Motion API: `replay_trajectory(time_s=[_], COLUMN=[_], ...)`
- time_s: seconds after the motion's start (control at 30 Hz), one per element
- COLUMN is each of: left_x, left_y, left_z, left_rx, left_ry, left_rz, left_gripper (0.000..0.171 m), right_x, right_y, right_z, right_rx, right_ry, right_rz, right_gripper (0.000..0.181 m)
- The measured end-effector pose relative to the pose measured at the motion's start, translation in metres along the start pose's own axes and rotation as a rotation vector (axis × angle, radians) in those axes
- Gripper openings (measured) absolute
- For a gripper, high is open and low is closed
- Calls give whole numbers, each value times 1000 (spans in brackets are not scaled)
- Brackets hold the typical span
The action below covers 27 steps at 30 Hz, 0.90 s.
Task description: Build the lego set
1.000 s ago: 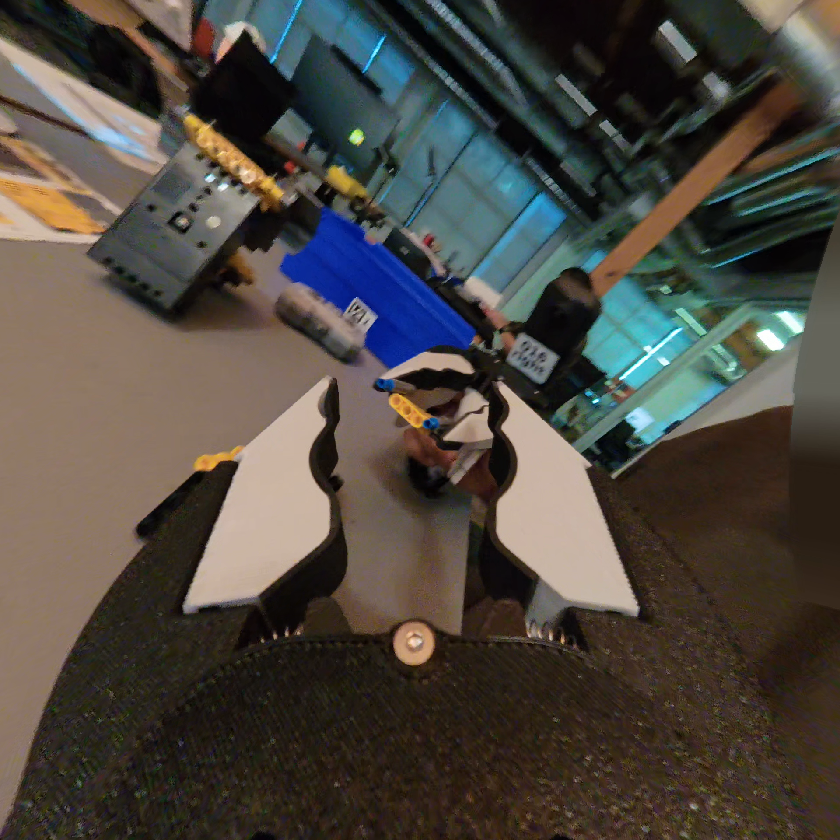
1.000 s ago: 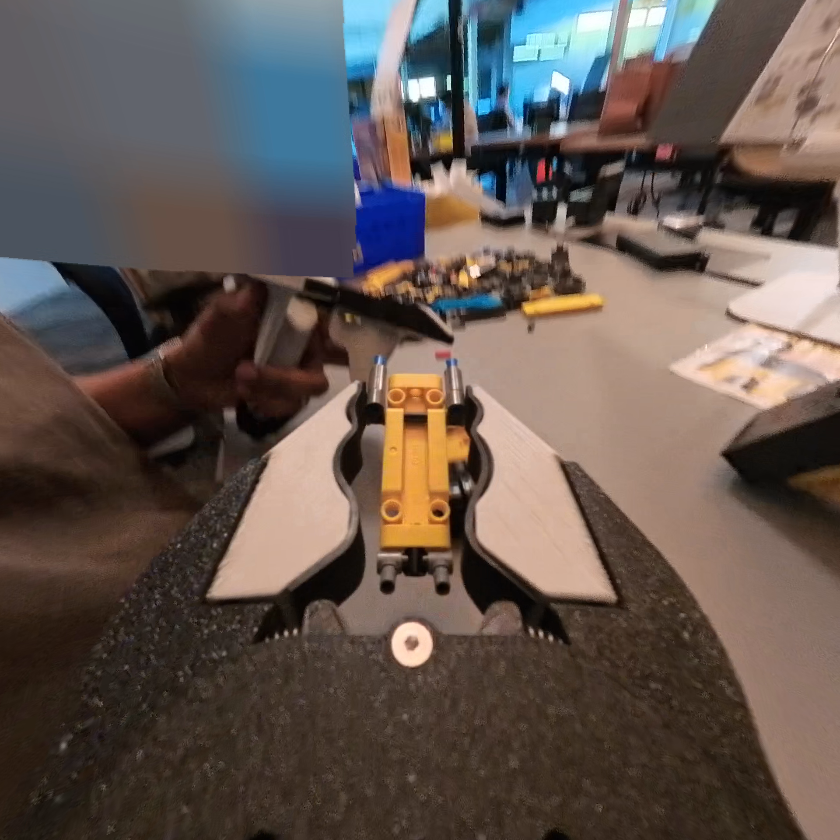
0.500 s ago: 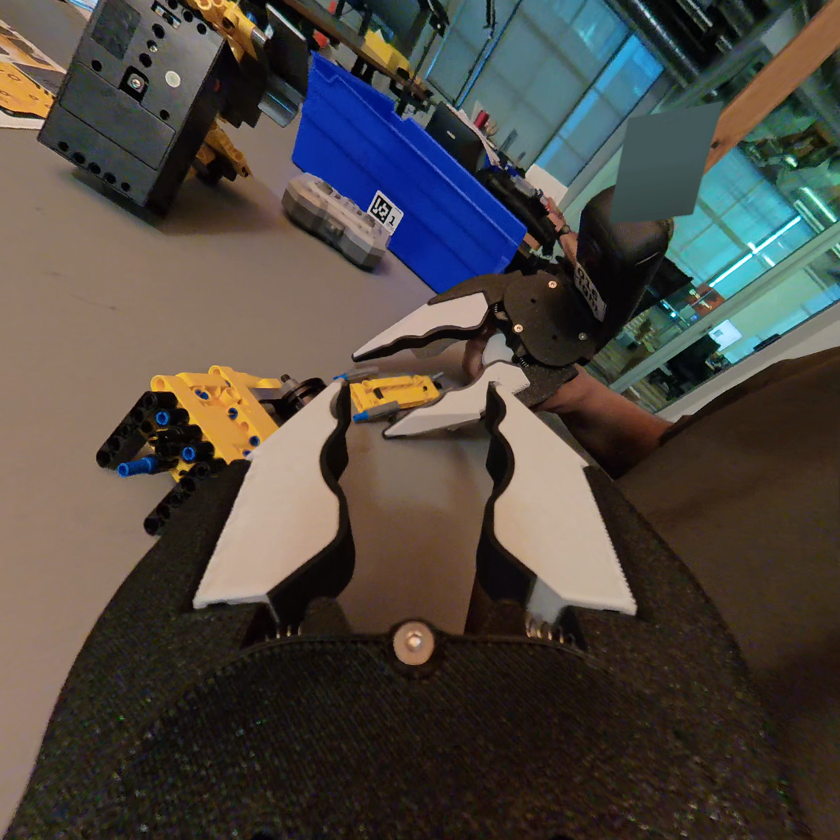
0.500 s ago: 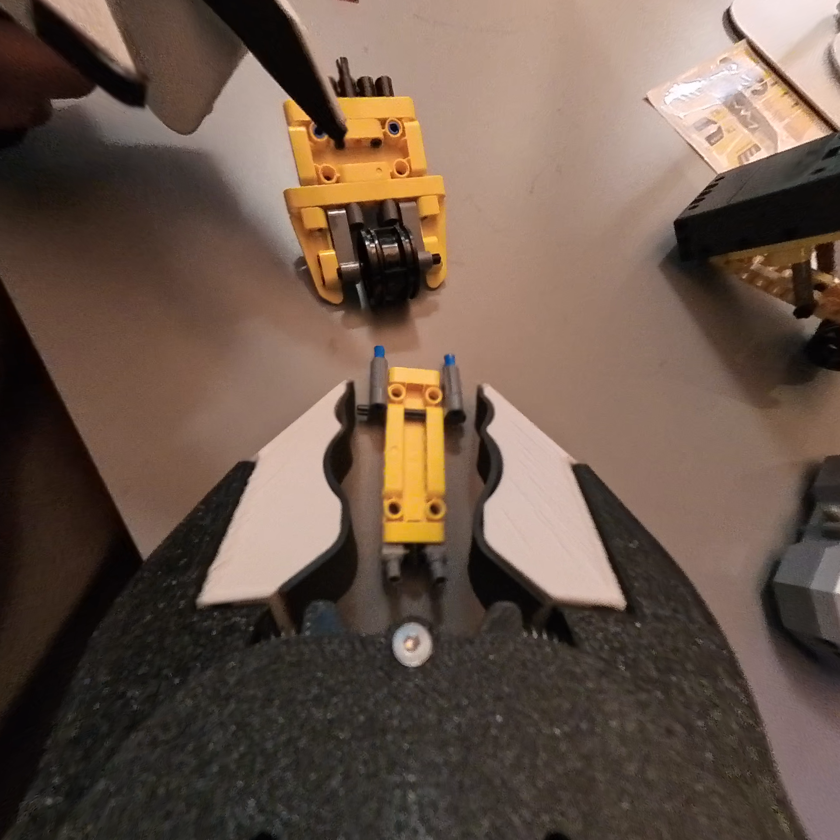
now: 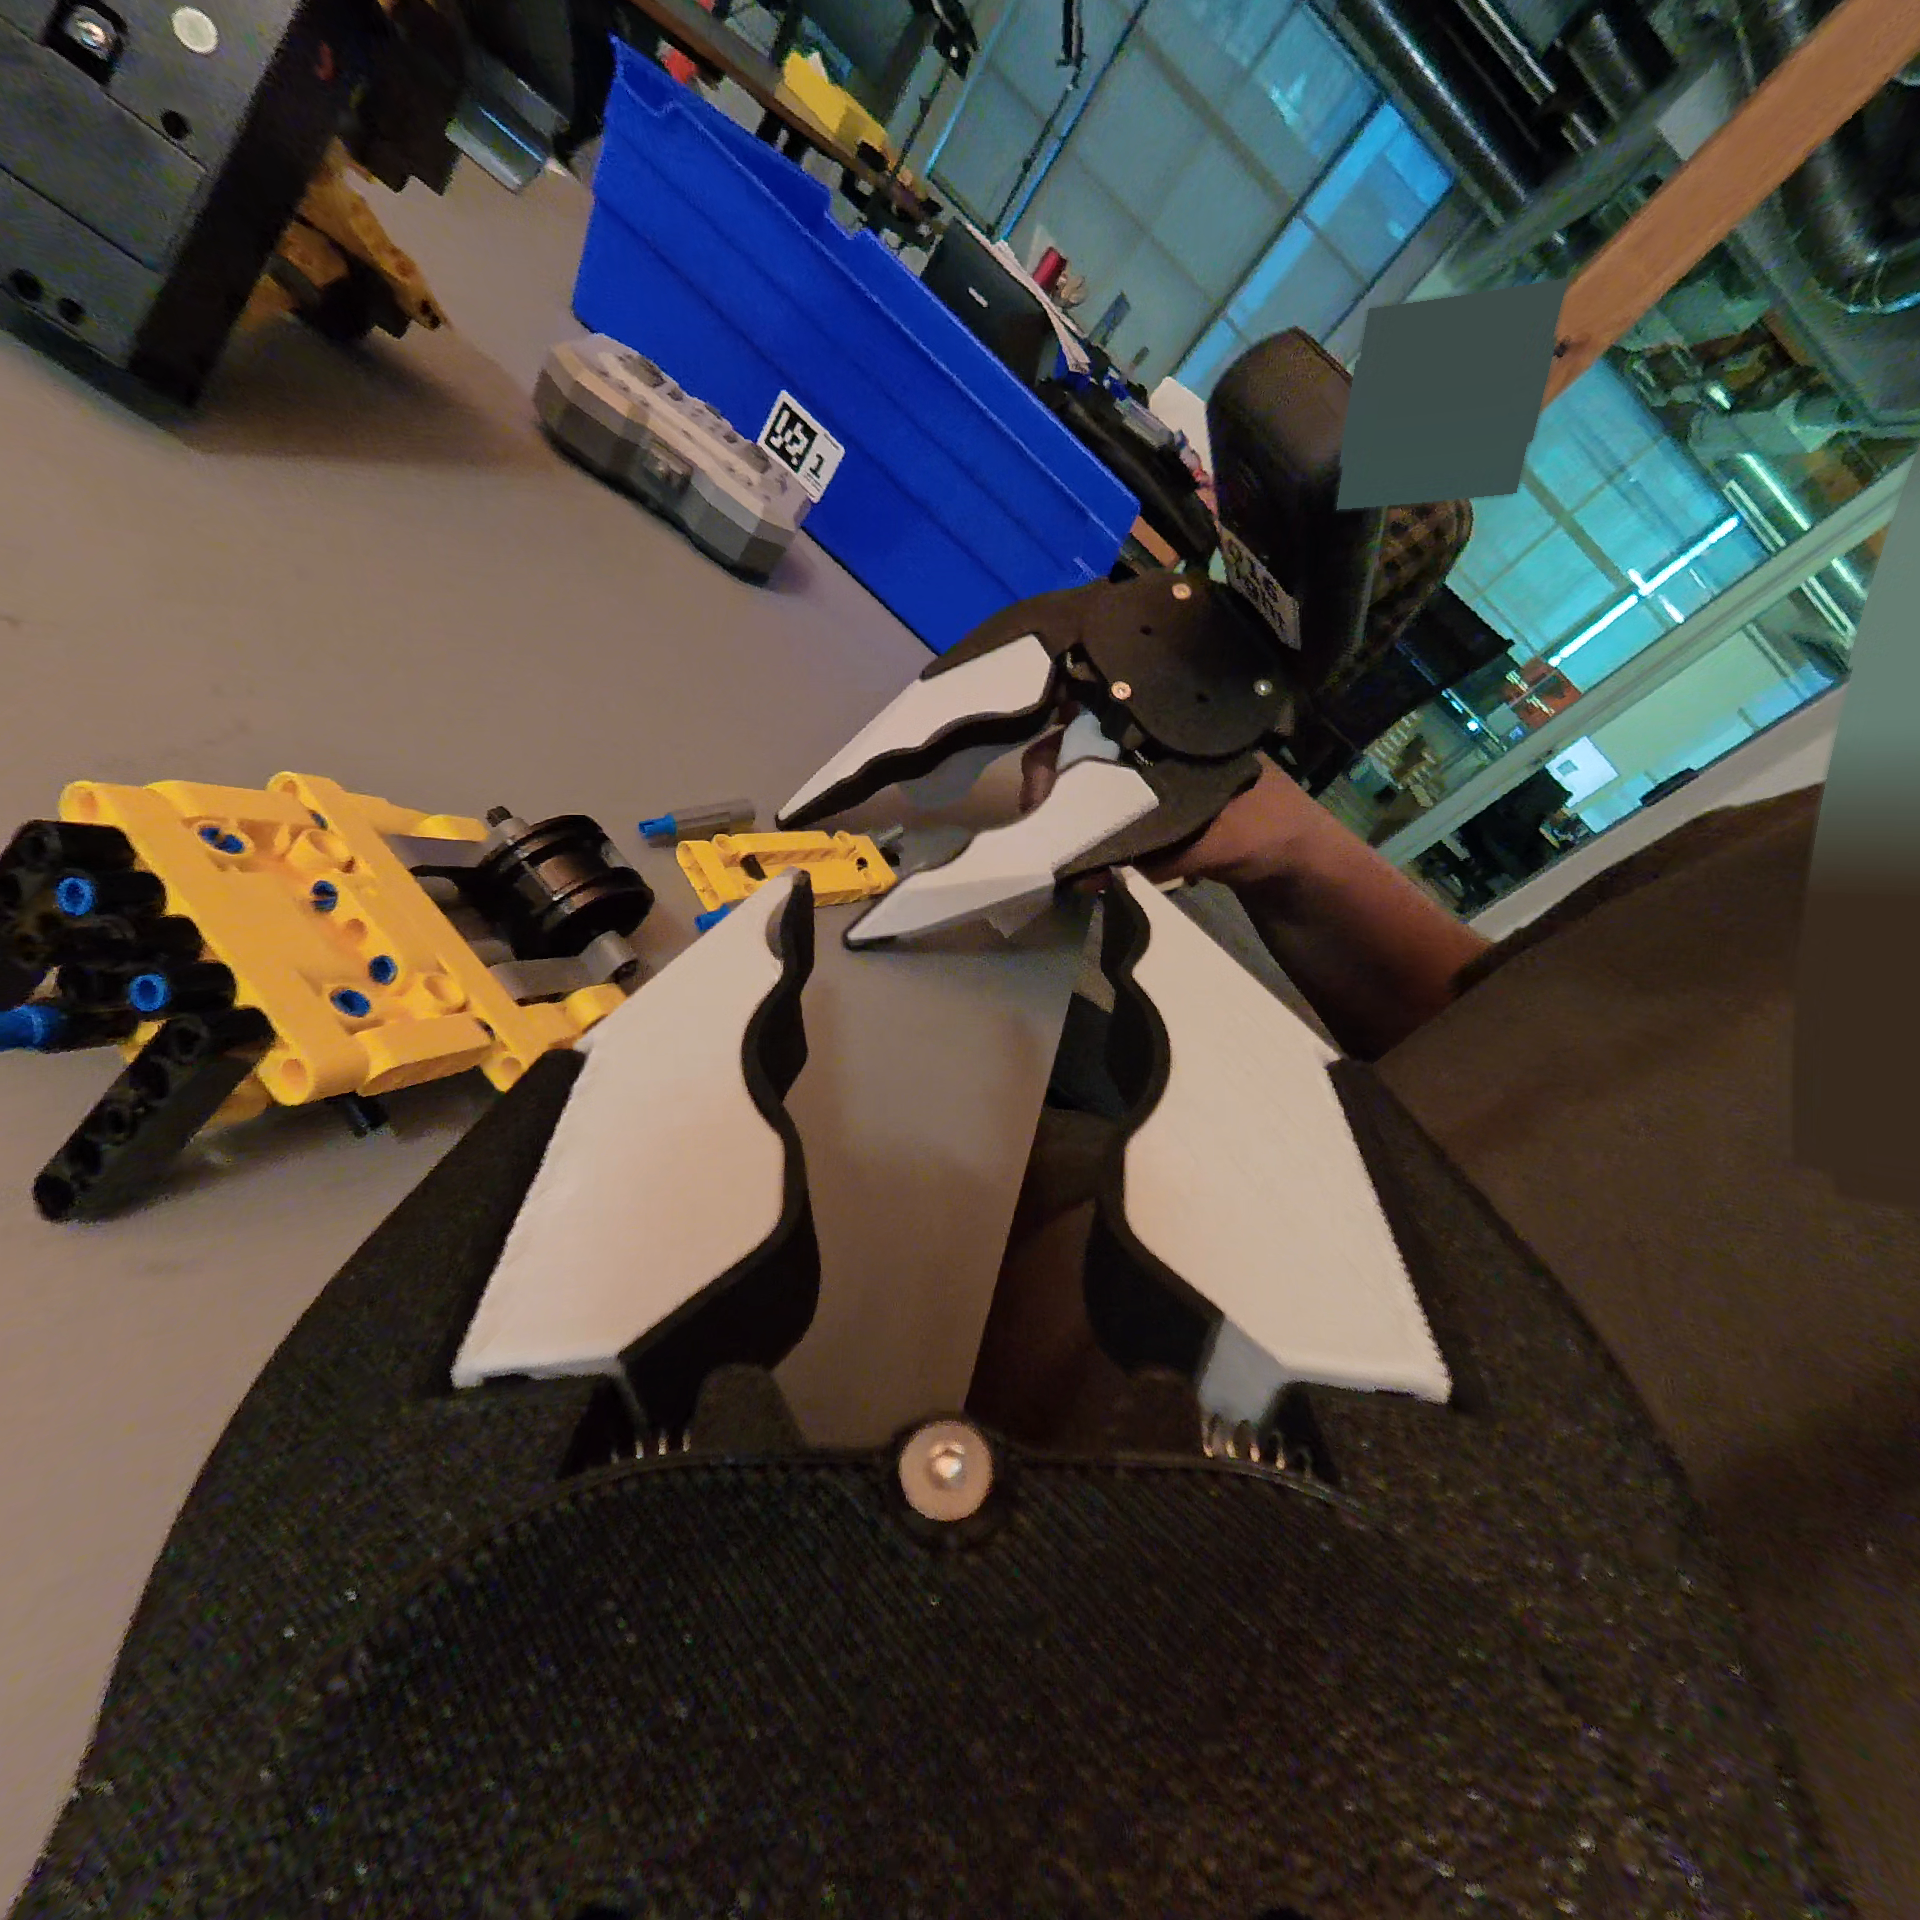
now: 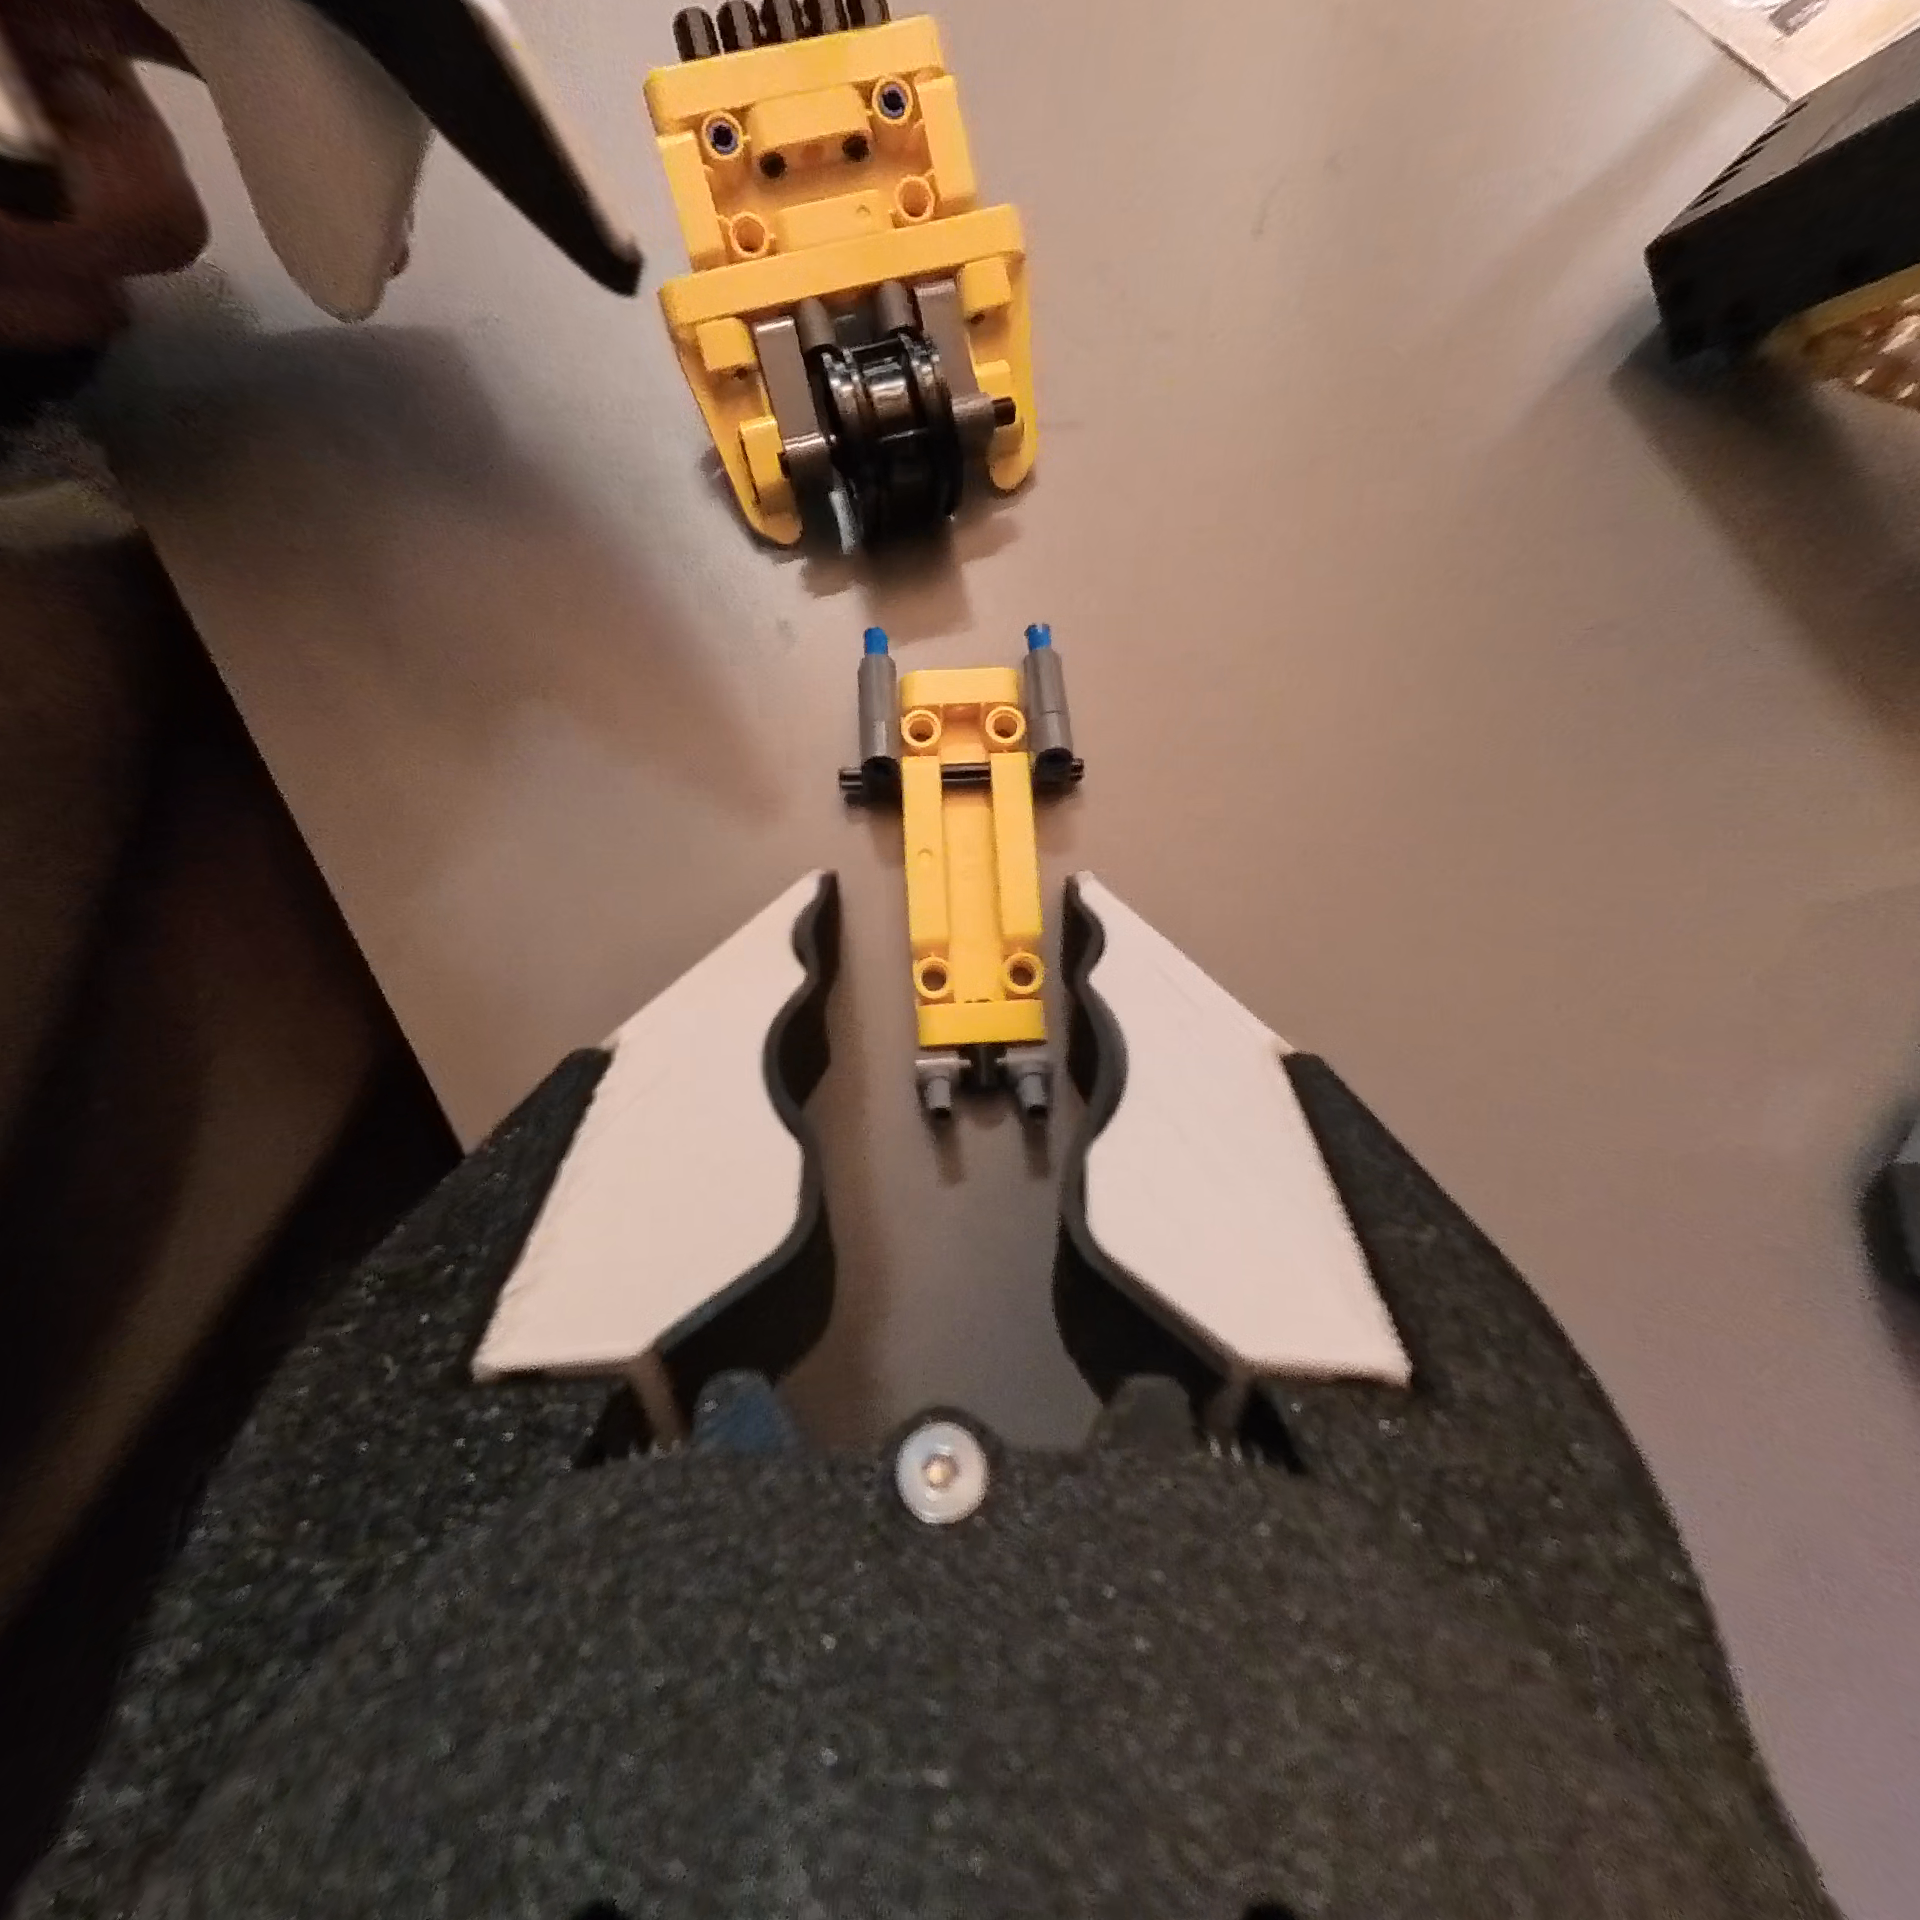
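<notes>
Lying flat on the grey table, the small yellow piece sits untouched between the wide-apart fingers of the right gripper; the left gripper is wide too, empty, near the bigger yellow assembly.

Yellow brick piece with blue-tipped grey pins, grey table, blue bin.

Black block cut off at right edge, grey part perhaps blurred
</notes>
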<state>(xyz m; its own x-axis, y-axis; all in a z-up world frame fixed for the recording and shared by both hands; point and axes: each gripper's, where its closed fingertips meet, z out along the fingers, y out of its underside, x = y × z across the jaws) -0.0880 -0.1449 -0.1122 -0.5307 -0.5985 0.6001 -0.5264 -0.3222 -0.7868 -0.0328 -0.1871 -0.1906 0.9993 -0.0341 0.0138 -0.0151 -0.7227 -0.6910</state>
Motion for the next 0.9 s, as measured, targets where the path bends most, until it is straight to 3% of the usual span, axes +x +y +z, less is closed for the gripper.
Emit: replay_trajectory(time_s=[0.1,0.2,0.4,0.5,0.6,0.9], left_x=[1,2,-12,-10,-8,-8], left_y=[3,2,-30,-51,-66,-68], left_z=[2,4,-4,-9,-17,-23], left_rx=[-8,9,236,335,409,434], left_ry=[6,9,-113,-114,-126,-137], left_rz=[-2,-18,-27,-39,-26,-31], left_gripper=[51,51,28,21,6,2], right_x=[4,11,5,-3,-11,-14], right_y=[0,-8,-84,-105,-113,-120], right_z=[0,1,-37,-43,-39,-39], right_rx=[-19,23,436,561,579,594], right_ry=[-15,71,272,340,394,430], right_rz=[-43,-104,-175,-177,-232,-238], right_gripper=[24,23,23,23,23,23])
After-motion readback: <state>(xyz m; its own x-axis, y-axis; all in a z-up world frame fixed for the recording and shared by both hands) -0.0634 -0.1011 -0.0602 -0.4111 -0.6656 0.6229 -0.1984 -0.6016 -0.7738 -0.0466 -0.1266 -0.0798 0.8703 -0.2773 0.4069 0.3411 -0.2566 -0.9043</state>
